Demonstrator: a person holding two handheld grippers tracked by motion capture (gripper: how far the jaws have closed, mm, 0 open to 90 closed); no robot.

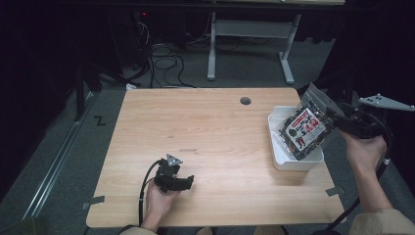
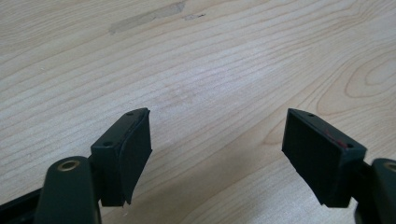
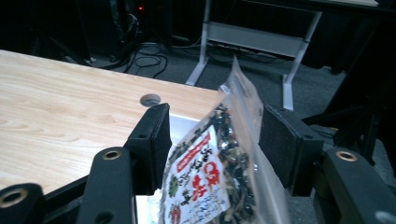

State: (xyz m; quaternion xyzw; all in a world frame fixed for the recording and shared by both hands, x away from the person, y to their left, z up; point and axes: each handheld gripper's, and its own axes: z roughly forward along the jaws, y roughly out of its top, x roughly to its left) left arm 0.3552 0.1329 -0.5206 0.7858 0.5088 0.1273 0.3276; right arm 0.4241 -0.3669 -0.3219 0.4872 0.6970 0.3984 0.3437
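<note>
Clear plastic snack bag with a red-and-white label (image 1: 304,131) hangs over the white plastic bin (image 1: 279,156), pinched by the right tongs (image 3: 212,140). Next move, I judge: lower and release. Left tongs (image 2: 217,154) rest spread on the wooden counter (image 1: 205,127).

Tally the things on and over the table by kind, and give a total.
Snack bags: 1, the clear bag with a red and white label, between the right gripper jaws
White bins: 1
Grippers: 2, counting the left gripper with jaws apart
Total: 4
</note>
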